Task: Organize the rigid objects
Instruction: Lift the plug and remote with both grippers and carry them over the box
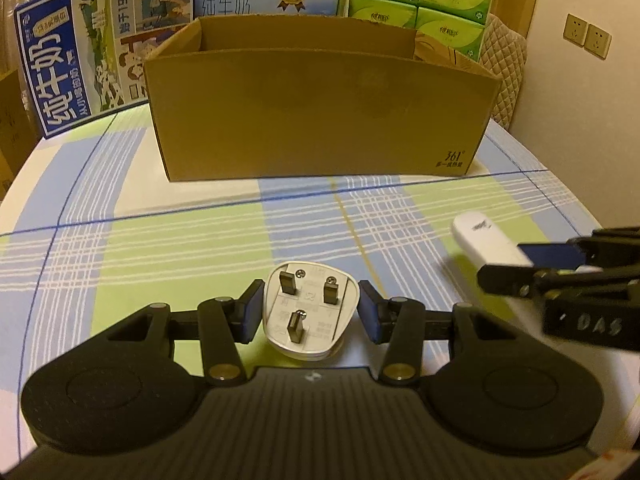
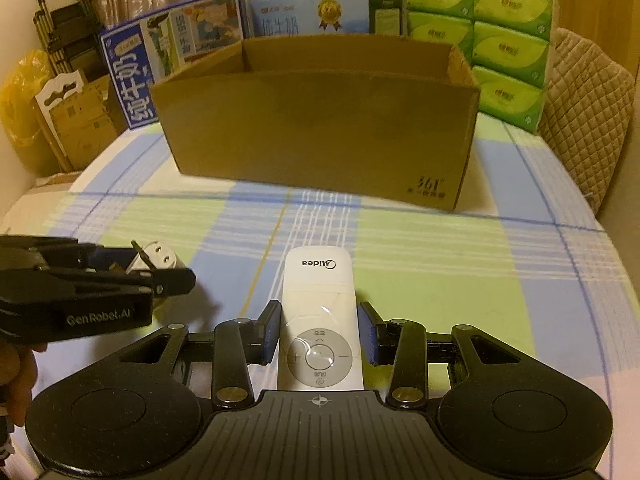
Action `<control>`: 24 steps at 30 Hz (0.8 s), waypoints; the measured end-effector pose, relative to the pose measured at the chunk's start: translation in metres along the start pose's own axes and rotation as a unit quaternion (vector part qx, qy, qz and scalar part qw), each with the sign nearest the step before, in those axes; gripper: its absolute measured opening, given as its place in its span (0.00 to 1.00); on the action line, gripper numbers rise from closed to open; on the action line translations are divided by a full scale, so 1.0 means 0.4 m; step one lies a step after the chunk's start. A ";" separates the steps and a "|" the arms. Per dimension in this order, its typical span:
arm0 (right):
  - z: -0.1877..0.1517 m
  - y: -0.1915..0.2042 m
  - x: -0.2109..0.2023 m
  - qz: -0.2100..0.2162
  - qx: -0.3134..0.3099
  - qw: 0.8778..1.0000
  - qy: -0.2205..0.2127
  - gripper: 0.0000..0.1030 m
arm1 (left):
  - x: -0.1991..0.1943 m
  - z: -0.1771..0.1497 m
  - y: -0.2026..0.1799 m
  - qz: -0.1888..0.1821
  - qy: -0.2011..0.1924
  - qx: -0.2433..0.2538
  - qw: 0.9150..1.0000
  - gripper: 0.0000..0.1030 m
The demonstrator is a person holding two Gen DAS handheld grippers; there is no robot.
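A white three-pin plug adapter (image 1: 308, 312), pins facing up, sits between the blue pads of my left gripper (image 1: 311, 312), which is shut on it. In the right wrist view the left gripper (image 2: 172, 276) carries the adapter (image 2: 158, 256) at the left. A white Midea remote control (image 2: 320, 320) lies lengthwise in my right gripper (image 2: 319, 334), and both pads press on its sides. From the left wrist view the remote (image 1: 488, 240) sticks out of the right gripper (image 1: 520, 268) at the right edge. An open brown cardboard box (image 1: 320, 120) stands ahead of both grippers on the table.
The table wears a blue, green and white checked cloth (image 2: 440, 280). Behind the box (image 2: 320, 128) stand blue milk cartons (image 1: 80, 60) and a stack of green tissue packs (image 2: 508, 40). A quilted chair back (image 2: 588, 112) is at the right, bags and cartons (image 2: 60, 120) at the left.
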State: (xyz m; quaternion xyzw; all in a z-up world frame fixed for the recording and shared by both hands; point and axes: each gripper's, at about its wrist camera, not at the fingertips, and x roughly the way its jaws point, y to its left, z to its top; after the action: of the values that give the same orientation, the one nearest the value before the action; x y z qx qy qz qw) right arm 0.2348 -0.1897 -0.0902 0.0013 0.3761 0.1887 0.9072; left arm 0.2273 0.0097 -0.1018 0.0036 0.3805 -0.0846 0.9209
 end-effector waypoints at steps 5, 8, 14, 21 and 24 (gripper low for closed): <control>0.046 -0.020 -0.045 -0.001 0.002 1.000 -0.018 0.36 | -0.026 0.035 -0.014 0.000 -0.002 0.004 1.000 0.43; 0.081 -0.036 -0.071 -0.001 0.004 1.000 -0.028 0.36 | -0.046 0.070 -0.026 -0.005 -0.008 0.009 1.000 0.43; 0.186 -0.072 -0.109 0.004 0.011 0.999 -0.044 0.36 | -0.085 0.193 -0.042 -0.014 -0.036 0.027 0.999 0.43; 0.351 -0.113 -0.117 0.003 0.016 0.998 -0.065 0.36 | -0.090 0.369 -0.041 0.003 -0.072 0.065 0.995 0.43; 0.414 -0.122 -0.098 -0.002 0.008 0.998 -0.068 0.36 | -0.072 0.427 -0.029 0.010 -0.076 0.073 0.994 0.43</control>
State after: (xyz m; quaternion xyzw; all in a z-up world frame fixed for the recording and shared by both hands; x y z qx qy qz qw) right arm 0.3392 -0.2253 0.0482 0.0208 0.3153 0.1835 0.9308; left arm 0.3248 -0.0093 0.0405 0.0676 0.3018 -0.1033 0.9453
